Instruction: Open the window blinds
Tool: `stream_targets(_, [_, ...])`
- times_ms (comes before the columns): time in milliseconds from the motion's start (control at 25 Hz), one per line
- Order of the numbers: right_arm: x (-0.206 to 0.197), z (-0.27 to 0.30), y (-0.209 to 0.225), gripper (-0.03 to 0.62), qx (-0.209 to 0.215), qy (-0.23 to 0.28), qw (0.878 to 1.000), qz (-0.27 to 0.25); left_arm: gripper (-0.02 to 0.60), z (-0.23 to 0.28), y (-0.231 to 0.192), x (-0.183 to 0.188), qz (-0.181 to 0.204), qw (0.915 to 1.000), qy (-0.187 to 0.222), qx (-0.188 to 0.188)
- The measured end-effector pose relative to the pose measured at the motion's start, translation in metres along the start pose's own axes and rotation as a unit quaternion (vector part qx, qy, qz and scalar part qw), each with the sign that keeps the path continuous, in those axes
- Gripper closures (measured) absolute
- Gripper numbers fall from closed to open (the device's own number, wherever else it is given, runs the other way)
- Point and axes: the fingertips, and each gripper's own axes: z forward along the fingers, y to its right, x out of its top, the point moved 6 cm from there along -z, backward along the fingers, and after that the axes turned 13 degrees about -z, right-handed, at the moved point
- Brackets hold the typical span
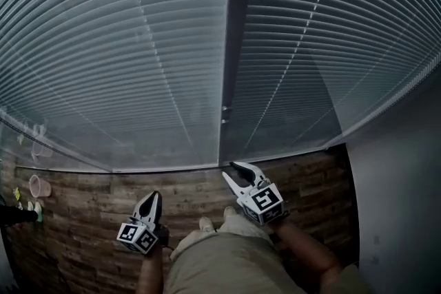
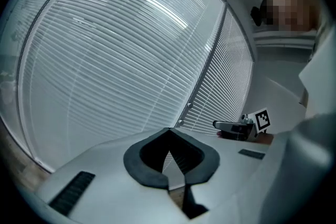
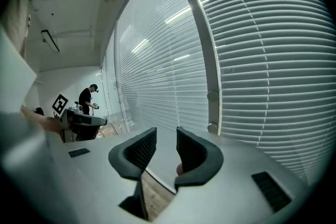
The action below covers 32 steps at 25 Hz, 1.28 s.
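**Head view: both tools low in front of the lowered blinds**

I see the window blinds point(image 1: 138, 45) filling the picture from 9 through 12 to 3 o'clock. They hang down to the wooden floor point(image 1: 83, 217) and are split at 12 by a dark upright frame post point(image 1: 236, 45). My left tool point(image 1: 154, 197) sits at about 7 o'clock over the floor, apart from the slats. My right tool point(image 1: 240, 170) sits at 6, near the blinds' bottom edge.

In the left gripper view the left tool is clenched, tips meeting, with nothing between them. In the right gripper view the right tool is released, its jaws a little apart. Only blinds and floor show through the gap. At 9 o'clock in that view, another person point(image 3: 85, 99) stands well off along the window.
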Motion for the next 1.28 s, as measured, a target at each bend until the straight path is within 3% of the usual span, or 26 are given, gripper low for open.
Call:
stream_targets(680, [-0.008, -0.010, 0.066, 0.470, 0.007, -0.008, 1.000, -0.021, 0.566, 0.036, 0.051, -0.034, 0.000, 0.9995, 0.018, 0.024])
stream_targets(1280, [-0.012, -0.018, 0.075, 0.470, 0.014, -0.008, 1.000, -0.010, 0.566, 0.042, 0.062, -0.042, 0.003, 0.9995, 0.014, 0.027])
